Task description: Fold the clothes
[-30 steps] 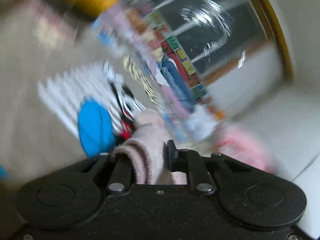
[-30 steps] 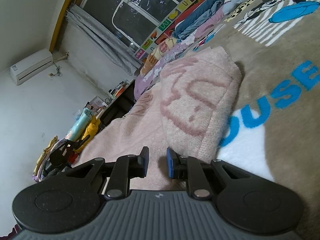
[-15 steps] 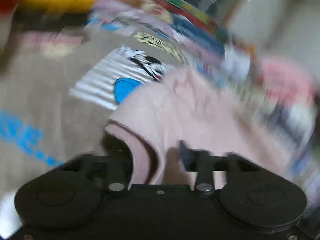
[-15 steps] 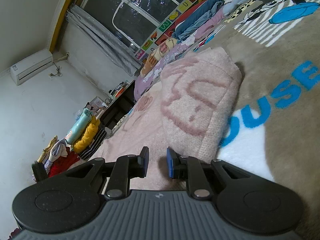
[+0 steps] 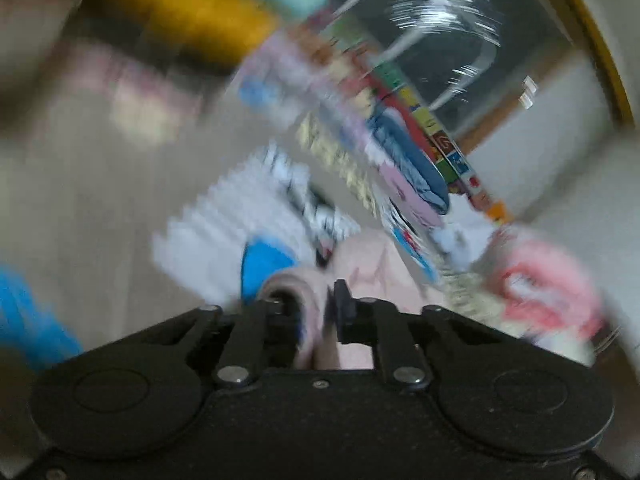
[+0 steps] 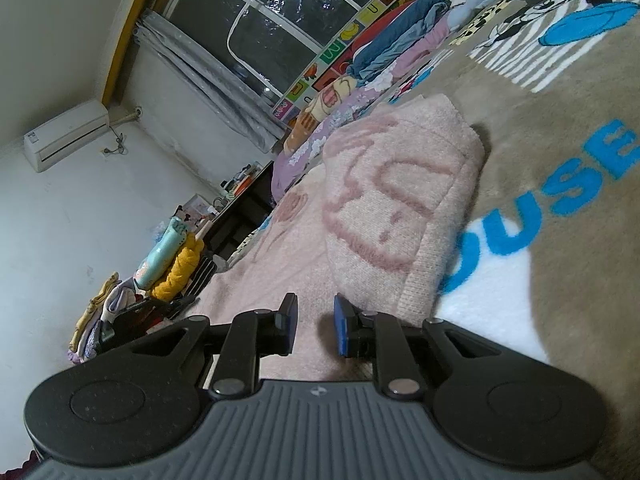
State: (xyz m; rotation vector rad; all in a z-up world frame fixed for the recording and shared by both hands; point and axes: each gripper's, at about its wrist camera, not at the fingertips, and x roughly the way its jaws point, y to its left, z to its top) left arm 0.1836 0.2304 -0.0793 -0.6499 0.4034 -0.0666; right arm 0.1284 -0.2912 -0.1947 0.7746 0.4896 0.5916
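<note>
**Left wrist view: pink sweater pinched at its edge**

We see our left gripper (image 5: 316, 312) clamped on a fold of the pink sweater (image 5: 372, 268), the fuzzy fabric bunched between its fingers. This view is badly motion-blurred, so we can make out little more than the tan blanket (image 5: 100, 208) under the garment, with its white stripes and blue patch.

From the right wrist view, our right gripper (image 6: 316, 326) hangs just above the pink sweater (image 6: 396, 200) with its jaws spread apart and nothing between them. The sweater lies on the tan blanket (image 6: 560, 280), one side folded over onto the body, beside the blue letters (image 6: 560, 196). Heaped clothes (image 6: 392, 48) line the far edge below the window (image 6: 288, 16).
</note>
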